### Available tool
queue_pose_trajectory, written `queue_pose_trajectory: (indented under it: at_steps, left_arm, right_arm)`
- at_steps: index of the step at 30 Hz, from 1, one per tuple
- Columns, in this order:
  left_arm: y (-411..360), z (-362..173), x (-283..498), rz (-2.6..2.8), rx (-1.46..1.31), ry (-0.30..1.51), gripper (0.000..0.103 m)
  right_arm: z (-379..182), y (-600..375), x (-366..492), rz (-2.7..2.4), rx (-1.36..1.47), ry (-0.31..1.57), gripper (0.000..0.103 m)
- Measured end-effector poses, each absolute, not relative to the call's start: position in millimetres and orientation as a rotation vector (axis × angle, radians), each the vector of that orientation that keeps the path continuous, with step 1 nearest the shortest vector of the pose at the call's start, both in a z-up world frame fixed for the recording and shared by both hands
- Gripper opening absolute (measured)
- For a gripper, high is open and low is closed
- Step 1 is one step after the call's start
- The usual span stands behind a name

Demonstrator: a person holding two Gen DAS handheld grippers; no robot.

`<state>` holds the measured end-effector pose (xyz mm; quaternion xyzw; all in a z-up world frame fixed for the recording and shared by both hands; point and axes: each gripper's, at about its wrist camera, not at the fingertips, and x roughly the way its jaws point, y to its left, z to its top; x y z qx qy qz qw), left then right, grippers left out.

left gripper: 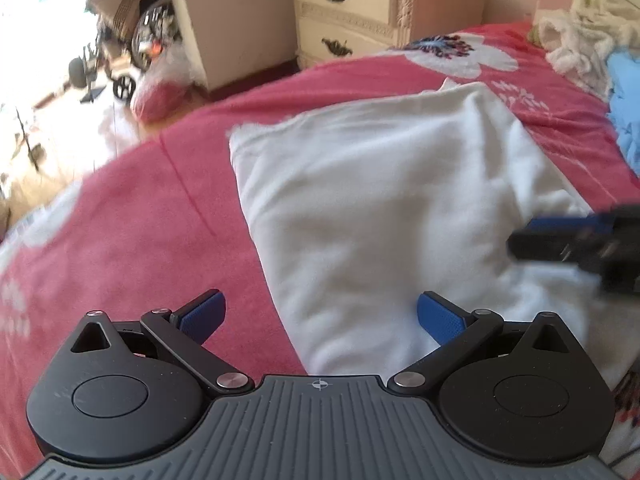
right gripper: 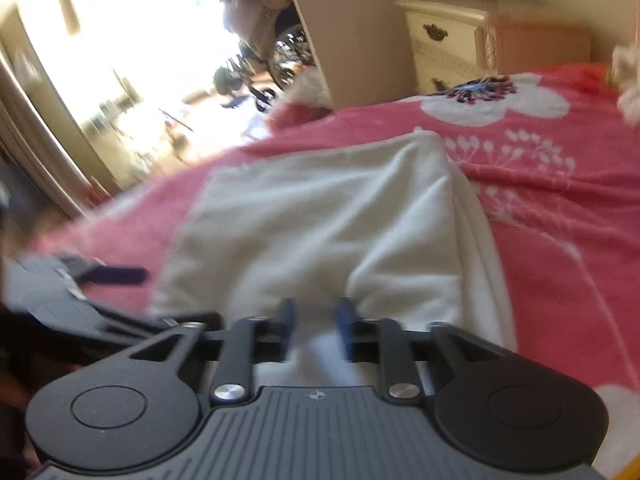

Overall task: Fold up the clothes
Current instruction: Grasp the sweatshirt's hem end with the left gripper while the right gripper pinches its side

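A white garment (left gripper: 384,200), folded into a rough rectangle with soft creases and a doubled edge along 1 side, lies flat on the pink floral bedspread (left gripper: 132,216).

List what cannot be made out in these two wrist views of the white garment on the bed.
- Garment, near edge: left view, hidden behind the left gripper's body.
- Whether the right gripper touches cloth: right view, motion blur; the pads stand slightly apart.
- Blue cloth: left view, cut off by the right edge.
- White pile: left view, too blurred to name.
- Floor clutter: left view, glare.
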<state>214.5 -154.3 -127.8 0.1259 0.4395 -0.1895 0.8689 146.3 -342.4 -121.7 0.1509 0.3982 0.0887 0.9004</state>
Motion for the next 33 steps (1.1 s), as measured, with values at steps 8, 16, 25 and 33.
queue_pose_trajectory:
  at_steps: [8, 16, 25, 33]
  left_arm:
    - [-123, -119, 236, -0.537, 0.071, 0.888, 0.103]
    - [-95, -137, 255, -0.636, -0.112, 0.997, 0.086]
    - [-88, -155, 279, -0.714, -0.237, 0.998, 0.082]
    - [-95, -165, 308, -0.762, -0.383, 0.995, 0.082]
  right_arm:
    - [-117, -423, 167, 0.085, 0.554, 0.742, 0.068]
    - [-170, -481, 193, 0.112, 0.891, 0.843, 0.068]
    - [-202, -497, 218, 0.258, 1.085, 0.852, 0.069]
    - [-205, -481, 257, 0.360, 1.066, 0.863, 0.069]
